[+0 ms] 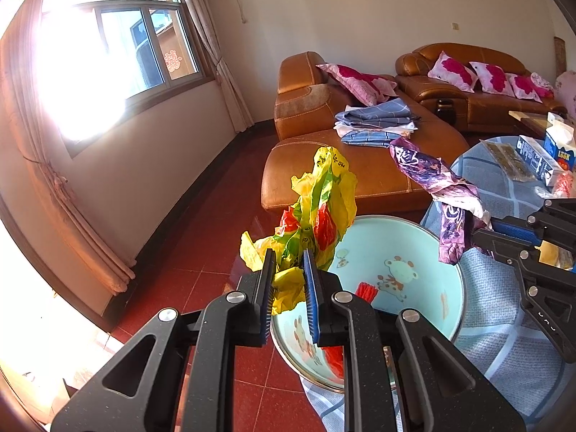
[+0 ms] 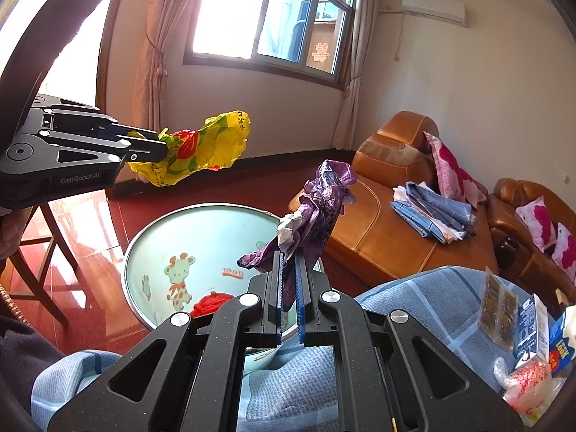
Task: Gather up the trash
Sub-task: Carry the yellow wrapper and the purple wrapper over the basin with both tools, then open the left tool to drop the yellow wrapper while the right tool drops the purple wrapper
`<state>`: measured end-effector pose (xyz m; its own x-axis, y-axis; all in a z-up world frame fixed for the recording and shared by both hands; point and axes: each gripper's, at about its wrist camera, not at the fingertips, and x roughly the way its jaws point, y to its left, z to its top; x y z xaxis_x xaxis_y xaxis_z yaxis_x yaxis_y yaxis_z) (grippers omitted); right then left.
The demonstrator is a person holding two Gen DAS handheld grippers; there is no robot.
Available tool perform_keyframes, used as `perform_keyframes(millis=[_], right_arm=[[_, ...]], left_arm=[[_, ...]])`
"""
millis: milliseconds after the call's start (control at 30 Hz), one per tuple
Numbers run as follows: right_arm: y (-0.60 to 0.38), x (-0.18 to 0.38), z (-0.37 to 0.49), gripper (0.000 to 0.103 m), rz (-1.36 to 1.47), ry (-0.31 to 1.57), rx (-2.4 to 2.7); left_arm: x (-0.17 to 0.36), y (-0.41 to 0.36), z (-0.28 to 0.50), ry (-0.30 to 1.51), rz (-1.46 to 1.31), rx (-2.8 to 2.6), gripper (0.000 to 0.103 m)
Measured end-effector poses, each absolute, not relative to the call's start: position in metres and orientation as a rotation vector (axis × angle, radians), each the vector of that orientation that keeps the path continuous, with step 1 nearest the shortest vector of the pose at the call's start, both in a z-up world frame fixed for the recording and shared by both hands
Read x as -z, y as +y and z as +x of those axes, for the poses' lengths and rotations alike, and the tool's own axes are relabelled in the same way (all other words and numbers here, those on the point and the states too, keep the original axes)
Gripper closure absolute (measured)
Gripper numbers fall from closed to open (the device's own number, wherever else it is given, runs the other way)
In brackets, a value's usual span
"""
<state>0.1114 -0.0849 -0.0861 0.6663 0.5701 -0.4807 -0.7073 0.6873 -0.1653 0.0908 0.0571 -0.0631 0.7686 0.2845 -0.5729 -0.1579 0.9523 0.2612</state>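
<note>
Left wrist view: fingers [image 1: 289, 270] clamp yellow bag [image 1: 320, 212]; right fingers [image 2: 288, 273] clamp purple wrapper [image 2: 320, 201]

Your left claw [image 1: 288, 277] is holding a crumpled bag [image 1: 320, 208] above the basin [image 1: 414, 230], left of your right claw's [image 2: 288, 288] wrapper [image 2: 316, 201]. The basin is sitting at the bench's [image 1: 504, 327] edge, with the sofa [image 1: 360, 165] lying beyond it.
</note>
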Motion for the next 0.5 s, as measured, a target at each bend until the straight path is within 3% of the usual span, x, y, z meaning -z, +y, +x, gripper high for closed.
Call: perform_keyframes(millis=[500], right_arm=[[-0.0817,0.0865,0.1092,0.096,-0.365,0.408,-0.757]], left_arm=[[0.0656,0.0601,0.0923,0.662,0.202,-0.233,0.088]])
